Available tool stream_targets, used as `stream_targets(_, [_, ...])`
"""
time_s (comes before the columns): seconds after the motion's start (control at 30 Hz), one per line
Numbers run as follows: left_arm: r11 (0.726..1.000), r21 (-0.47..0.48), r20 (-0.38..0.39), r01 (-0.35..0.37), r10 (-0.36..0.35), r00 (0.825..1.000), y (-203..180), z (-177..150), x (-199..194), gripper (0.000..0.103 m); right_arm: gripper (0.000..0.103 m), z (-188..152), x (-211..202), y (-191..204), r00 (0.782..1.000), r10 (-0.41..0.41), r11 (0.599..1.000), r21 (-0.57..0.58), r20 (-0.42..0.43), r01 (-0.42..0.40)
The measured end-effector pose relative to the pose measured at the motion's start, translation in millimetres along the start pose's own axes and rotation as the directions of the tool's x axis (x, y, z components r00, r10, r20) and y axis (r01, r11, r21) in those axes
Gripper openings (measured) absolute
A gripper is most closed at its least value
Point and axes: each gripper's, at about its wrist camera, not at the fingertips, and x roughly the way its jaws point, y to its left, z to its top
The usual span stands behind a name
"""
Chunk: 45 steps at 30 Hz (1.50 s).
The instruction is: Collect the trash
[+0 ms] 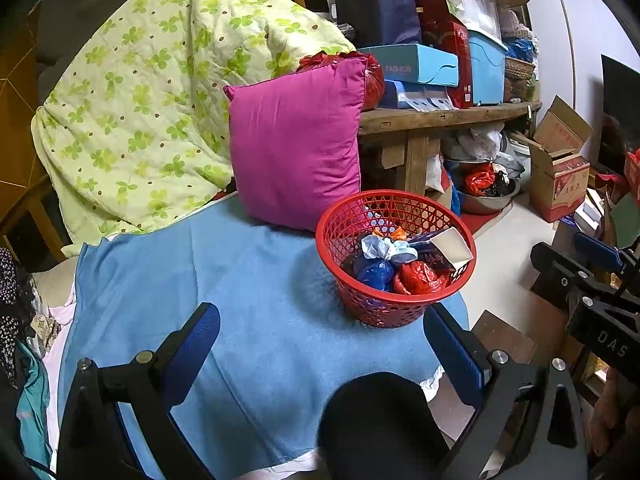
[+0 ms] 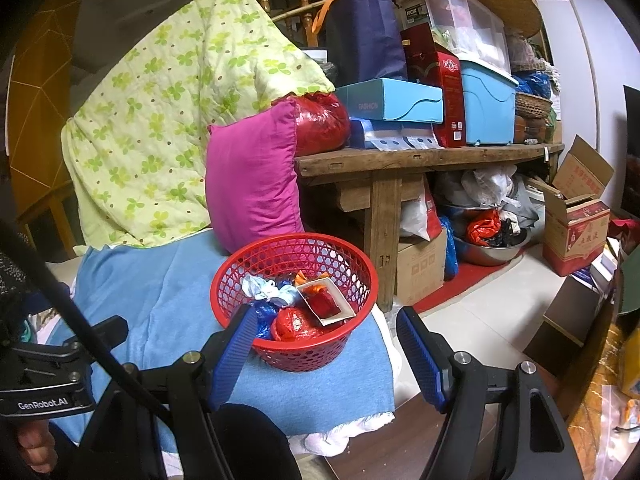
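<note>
A red mesh basket (image 1: 404, 312) stands on a blue towel (image 1: 248, 300) near its right edge. It holds trash: a blue bag (image 1: 376, 274), a red bag (image 1: 420, 278), crumpled white paper (image 1: 384, 250) and a small white carton (image 1: 452, 246). The basket also shows in the right wrist view (image 2: 296, 356), with the red bag (image 2: 292, 326) and the carton (image 2: 326, 300) inside. My left gripper (image 1: 320, 332) is open and empty, above the towel just short of the basket. My right gripper (image 2: 326, 344) is open and empty, with its fingers either side of the basket's near rim.
A magenta pillow (image 1: 296, 144) and a green floral quilt (image 1: 152, 92) lean behind the towel. A wooden bench (image 2: 420, 160) stacked with boxes stands at the right, with a steel bowl (image 2: 496, 250) and cardboard boxes (image 2: 576, 224) on the floor.
</note>
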Motion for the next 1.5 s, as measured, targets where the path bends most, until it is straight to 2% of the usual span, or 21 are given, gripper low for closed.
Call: stream_targets(1.5, [1.0,0.002,0.015,-0.003,0.003,1.0,7.4,2.6,2.4,0.101,0.075,-1.5,8.1,3.6,1.0,0.022,1.0,-0.008,-0.009,-0.022])
